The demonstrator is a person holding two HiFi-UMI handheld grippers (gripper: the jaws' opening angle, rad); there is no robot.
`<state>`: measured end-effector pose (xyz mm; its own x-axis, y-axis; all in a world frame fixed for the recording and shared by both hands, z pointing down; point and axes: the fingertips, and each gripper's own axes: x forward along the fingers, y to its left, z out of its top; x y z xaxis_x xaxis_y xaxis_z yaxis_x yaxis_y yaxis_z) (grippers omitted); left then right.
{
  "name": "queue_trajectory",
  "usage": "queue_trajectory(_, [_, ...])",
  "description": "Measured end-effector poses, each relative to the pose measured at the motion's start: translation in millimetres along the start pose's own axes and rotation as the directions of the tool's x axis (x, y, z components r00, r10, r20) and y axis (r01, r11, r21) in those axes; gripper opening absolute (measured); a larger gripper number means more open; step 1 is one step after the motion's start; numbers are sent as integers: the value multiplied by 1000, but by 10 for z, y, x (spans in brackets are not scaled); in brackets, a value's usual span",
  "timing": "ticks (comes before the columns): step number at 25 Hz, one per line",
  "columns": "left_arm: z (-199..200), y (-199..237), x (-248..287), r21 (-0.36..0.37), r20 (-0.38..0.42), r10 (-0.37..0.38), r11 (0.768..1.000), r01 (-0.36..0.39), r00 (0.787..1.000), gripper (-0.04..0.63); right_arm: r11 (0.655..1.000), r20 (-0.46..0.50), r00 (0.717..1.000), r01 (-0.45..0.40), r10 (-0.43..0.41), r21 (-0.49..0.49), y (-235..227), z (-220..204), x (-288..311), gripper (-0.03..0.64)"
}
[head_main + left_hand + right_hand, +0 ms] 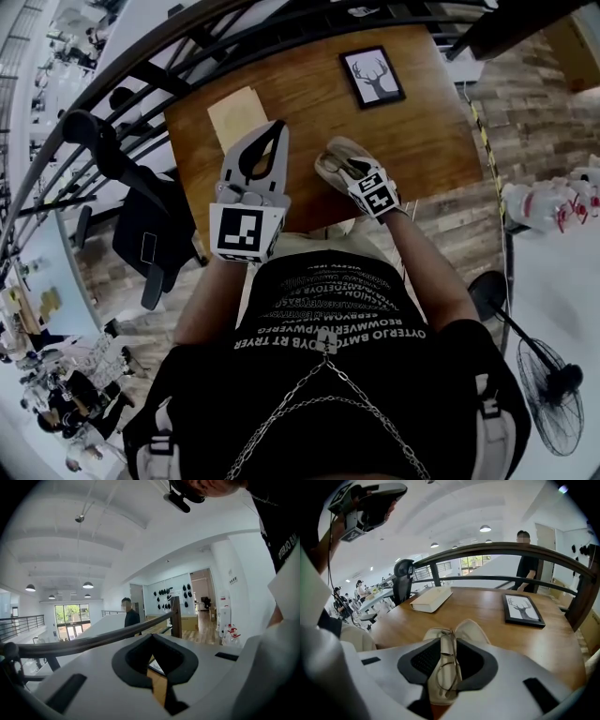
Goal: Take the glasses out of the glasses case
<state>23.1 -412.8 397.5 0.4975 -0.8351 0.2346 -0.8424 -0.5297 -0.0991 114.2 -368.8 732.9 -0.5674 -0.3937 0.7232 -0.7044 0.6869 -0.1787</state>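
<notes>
Right hand-held gripper (449,637) pinches glasses (451,660) over wooden table (487,620) beside railing (497,550).

Head cam looks steeply down on table (309,103); right gripper (337,169) cam faces low across it, sharing frame (372,76) w/ head; left gripper (272,136) cam tilts up at ceiling (93,536).

The black T-shirt (328,309) carries several curved lines of white capital letters across the chest, too warped to read with certainty. In the left gripper view its edge shows a piece that looks like "TERJO BA". A small white notice (233,579) on a white pillar is too small to read. The left gripper (152,641) and right gripper (449,639) each bear black-and-white square code markers, patterns rather than letters.
</notes>
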Motion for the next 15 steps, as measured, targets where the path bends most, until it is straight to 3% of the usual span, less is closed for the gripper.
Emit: queue_trajectory(15, [-88, 156, -112, -9, -15, 7, 1000, -7, 1000, 25, 999, -129, 991, 45, -44, 4, -109, -316, 351, 80])
